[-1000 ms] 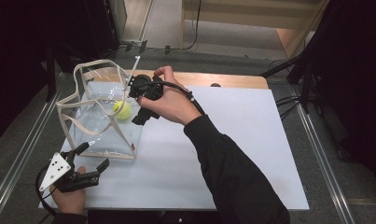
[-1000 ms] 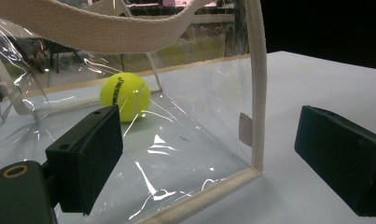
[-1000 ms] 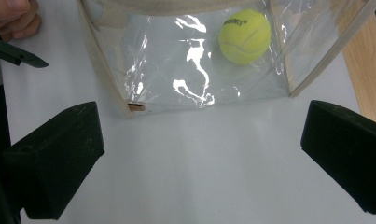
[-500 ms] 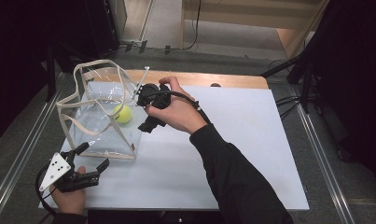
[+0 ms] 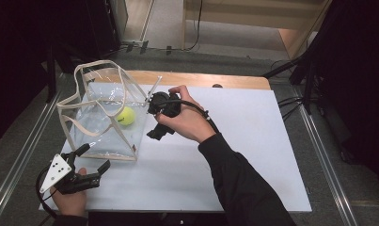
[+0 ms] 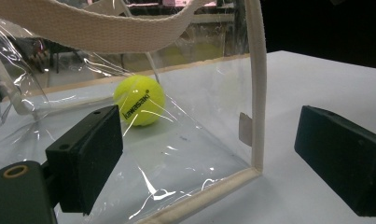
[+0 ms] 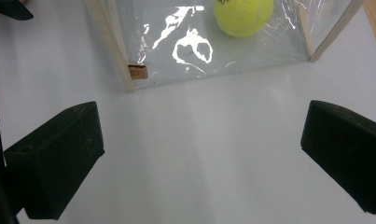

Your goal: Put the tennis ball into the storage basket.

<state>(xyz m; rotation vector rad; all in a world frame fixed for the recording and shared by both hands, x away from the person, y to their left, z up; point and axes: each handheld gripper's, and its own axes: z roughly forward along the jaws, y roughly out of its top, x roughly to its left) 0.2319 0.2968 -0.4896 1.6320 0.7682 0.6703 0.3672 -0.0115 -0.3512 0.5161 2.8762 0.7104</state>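
A clear plastic bag (image 5: pixel 102 129) with cream webbing trim stands open on the left of the white table (image 5: pixel 253 155). A yellow tennis ball (image 5: pixel 126 116) lies on the bag's floor near its right wall; it is also the ball (image 6: pixel 139 100) seen through the plastic and the ball (image 7: pixel 244 16) at the top edge. My right gripper (image 5: pixel 154 120) hovers just right of the bag, tilted down at the table, open and empty (image 7: pixel 202 161). My left gripper (image 5: pixel 94 157) sits by the bag's front corner (image 6: pixel 258 93), open and empty (image 6: pixel 213 163).
The table's wooden far edge (image 5: pixel 201 79) runs behind the bag. A black cable (image 5: pixel 196 107) trails from the right gripper over the hand. Metal rails (image 5: pixel 319 141) and dark floor flank the table. White tabletop spreads to the right of the forearm.
My right gripper has drawn back to the right, away from the bag's opening. The ball stays in the bag. The left gripper has held still.
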